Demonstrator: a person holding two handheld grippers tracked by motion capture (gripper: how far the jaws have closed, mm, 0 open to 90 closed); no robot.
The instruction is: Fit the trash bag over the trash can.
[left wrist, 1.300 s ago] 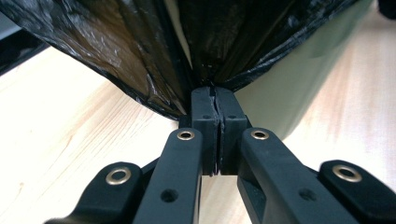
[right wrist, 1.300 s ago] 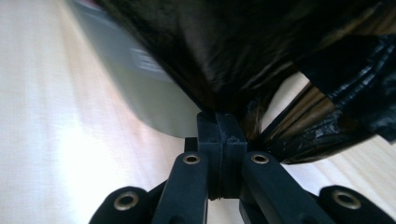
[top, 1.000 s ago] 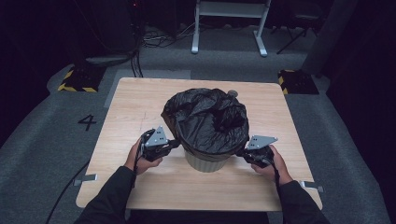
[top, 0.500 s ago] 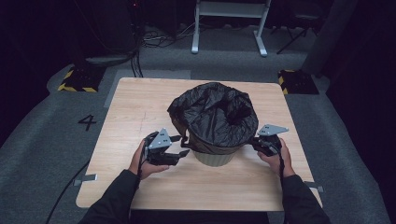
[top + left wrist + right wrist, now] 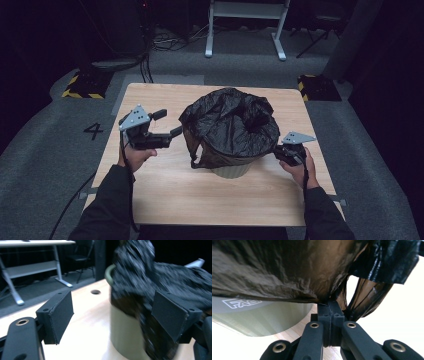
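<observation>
- L gripper (image 5: 167, 125) was up off the table (image 5: 165, 200), left of the bin (image 5: 231, 171); its jaws had just been opening, stood wide w/ nothing between them (bag blurred in its own view).
- R gripper (image 5: 276, 151) was clamped tight on the black bag (image 5: 230, 125) at the bin's right side.
- Bag sat draped over the bin, mid-table, edge hanging loose on the left.

Both forearms wear dark long sleeves. The left tool (image 5: 161, 131) is black, topped by a grey three-cornered plate dotted with small marks; its flat black pads (image 5: 59, 315) are rectangular. The right tool (image 5: 331, 308) shows black linkage arms with brass-ringed rivets, same grey plate above.
</observation>
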